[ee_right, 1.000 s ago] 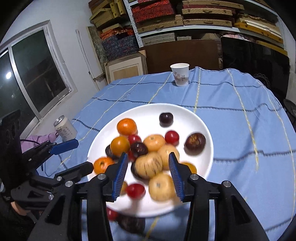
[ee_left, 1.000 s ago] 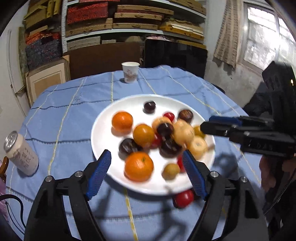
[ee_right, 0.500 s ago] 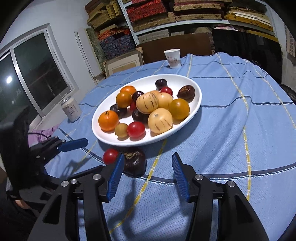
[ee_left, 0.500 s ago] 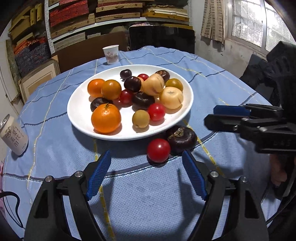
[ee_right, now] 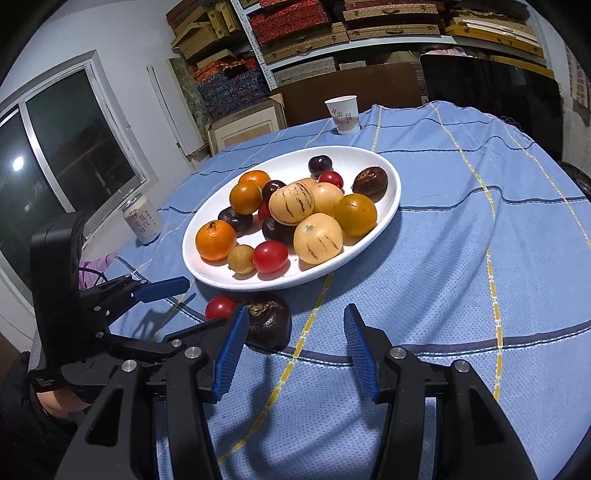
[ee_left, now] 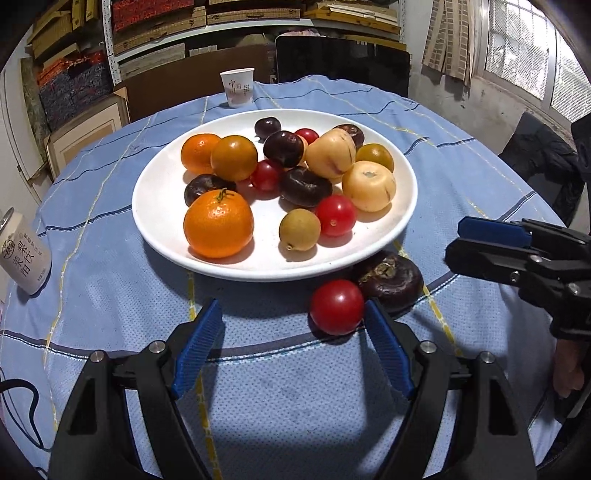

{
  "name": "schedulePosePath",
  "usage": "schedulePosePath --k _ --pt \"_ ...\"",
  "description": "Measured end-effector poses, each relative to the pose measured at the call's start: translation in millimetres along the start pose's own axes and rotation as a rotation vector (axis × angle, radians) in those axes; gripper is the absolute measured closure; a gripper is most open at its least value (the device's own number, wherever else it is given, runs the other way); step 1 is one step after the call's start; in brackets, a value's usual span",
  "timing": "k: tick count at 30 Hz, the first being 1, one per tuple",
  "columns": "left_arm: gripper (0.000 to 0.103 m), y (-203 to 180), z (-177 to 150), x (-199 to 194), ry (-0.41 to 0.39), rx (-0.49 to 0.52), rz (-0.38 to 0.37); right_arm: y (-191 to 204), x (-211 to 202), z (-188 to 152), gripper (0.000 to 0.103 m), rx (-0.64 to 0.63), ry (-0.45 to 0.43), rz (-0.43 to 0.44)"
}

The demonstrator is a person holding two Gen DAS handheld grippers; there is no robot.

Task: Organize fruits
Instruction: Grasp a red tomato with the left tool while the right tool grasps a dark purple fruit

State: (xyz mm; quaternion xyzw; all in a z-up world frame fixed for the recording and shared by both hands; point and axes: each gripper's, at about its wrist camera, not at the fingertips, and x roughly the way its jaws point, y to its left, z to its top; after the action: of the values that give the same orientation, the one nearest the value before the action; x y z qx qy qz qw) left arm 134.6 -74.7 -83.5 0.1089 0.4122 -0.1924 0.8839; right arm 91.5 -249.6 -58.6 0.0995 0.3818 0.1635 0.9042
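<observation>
Fruit's mostly piled on the white plate (ee_left: 399, 206), but a red tomato (ee_left: 337, 307) and a dark purple fruit (ee_left: 391, 281) sit touching on the table (ee_left: 295, 406) just off its near rim. Both grippers have pulled back from over the plate since a second ago. Left gripper (ee_left: 291, 345) and right gripper (ee_right: 291, 347) have fingers spread, holding nothing. Strays likely go next.

Box-laden shelves (ee_left: 207, 22) behind; window (ee_left: 535, 48) right.

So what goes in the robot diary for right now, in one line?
left tool: open | right tool: open | red tomato, dark fruit: off white plate
</observation>
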Motion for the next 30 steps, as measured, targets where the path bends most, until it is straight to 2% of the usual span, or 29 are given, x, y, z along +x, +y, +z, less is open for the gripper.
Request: schedulePosePath --k 7,11,13,15,17,23,26,30 --pt "0.023 8.8 2.0 12.2 0.059 -0.052 0.034 -0.1 1.5 0.5 0.048 -0.001 0.008 -0.002" --pt "0.024 8.4 1.9 13.7 0.058 -0.054 0.030 -0.8 2.5 0.9 0.048 0.000 0.012 0.000" --pt "0.040 4.6 1.5 10.7 0.042 -0.032 0.002 -0.9 2.4 1.0 0.048 0.001 0.012 0.001" --pt "0.063 0.6 2.2 9.5 0.031 -0.008 -0.011 -1.4 2.8 1.2 0.048 0.002 0.012 0.002" --pt "0.074 -3.2 1.5 7.4 0.022 0.012 -0.027 -1.4 2.6 1.2 0.048 0.002 0.011 0.002" --pt "0.074 6.3 -0.2 -4.7 -0.030 -0.041 -0.087 -1.1 2.9 0.9 0.048 0.000 0.014 0.002" --pt "0.074 3.6 -0.9 -12.3 -0.067 -0.032 -0.074 2.1 5.9 0.5 0.048 -0.019 0.028 -0.002" --pt "0.074 4.6 -0.6 -11.6 -0.058 -0.035 -0.051 24.5 21.2 -1.1 0.048 -0.125 0.101 -0.050"
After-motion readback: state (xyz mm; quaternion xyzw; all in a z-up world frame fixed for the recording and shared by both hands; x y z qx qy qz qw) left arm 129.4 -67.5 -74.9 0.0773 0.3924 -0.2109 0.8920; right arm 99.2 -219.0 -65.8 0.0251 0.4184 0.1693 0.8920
